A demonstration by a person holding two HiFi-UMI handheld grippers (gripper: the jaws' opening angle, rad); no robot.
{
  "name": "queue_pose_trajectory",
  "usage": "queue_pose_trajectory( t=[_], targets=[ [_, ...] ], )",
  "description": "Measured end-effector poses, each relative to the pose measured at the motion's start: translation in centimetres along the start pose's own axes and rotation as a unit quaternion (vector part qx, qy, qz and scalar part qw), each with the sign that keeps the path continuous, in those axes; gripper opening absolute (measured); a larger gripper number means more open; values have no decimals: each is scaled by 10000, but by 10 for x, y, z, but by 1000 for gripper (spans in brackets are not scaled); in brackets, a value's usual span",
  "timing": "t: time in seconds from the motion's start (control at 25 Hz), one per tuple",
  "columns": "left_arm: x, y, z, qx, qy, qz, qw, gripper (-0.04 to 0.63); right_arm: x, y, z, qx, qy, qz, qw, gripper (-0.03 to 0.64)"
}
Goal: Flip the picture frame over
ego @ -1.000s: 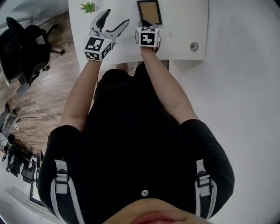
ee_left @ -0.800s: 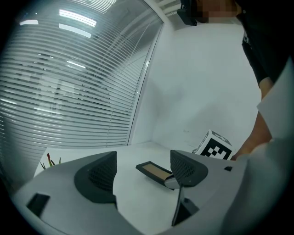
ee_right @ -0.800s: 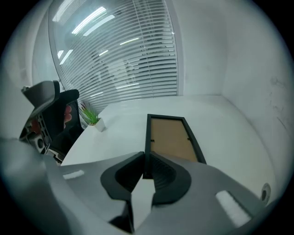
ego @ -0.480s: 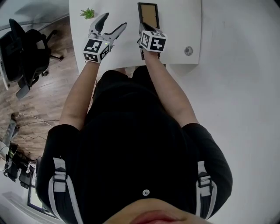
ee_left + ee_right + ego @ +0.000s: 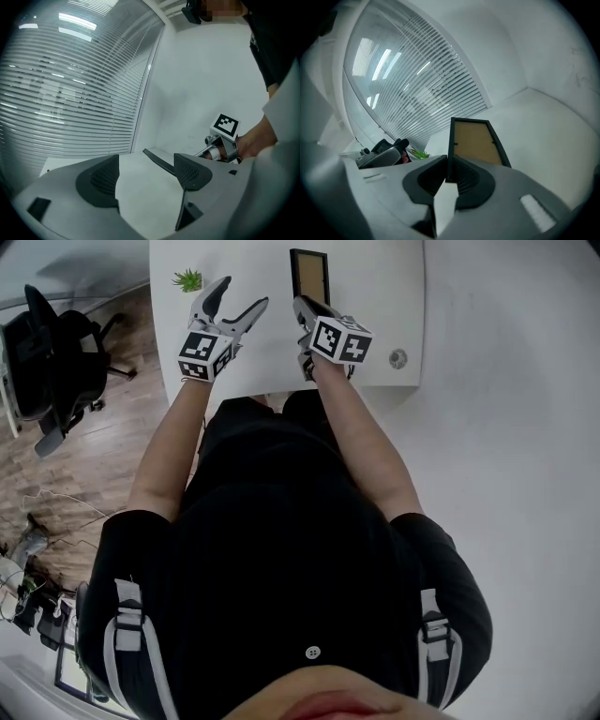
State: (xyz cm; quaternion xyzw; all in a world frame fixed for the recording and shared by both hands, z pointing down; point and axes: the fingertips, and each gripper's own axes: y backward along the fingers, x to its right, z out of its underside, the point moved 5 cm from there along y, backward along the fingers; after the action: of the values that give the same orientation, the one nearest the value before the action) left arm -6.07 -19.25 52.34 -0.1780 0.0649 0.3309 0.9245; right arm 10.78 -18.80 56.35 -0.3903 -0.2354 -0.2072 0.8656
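One picture frame (image 5: pixel 476 143) edge clamped in right gripper (image 5: pixel 446 169); left gripper (image 5: pixel 146 176) gapes empty

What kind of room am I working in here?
Probably an office: a black swivel chair, a white desk and slatted window blinds all point that way.

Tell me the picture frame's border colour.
Black. The picture frame shows best in the right gripper view.
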Motion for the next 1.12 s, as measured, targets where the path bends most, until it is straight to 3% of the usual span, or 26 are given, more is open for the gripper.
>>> queue_pose_trajectory(
  t=[0.32,0.84,1.12],
  targets=[
    [2,-1,3,-43,-21,-14,10000,370,-1,3,-8,248,-1073,-975,9891,49],
    [2,-7,21,-208,16,-23,9998,370,6,-20,19,209,-2430,-2214,9442,49],
    [3,-8,30,-321,74,-61,9994,370,11,-29,29,125,-2784,-2701,9216,49]
  ],
)
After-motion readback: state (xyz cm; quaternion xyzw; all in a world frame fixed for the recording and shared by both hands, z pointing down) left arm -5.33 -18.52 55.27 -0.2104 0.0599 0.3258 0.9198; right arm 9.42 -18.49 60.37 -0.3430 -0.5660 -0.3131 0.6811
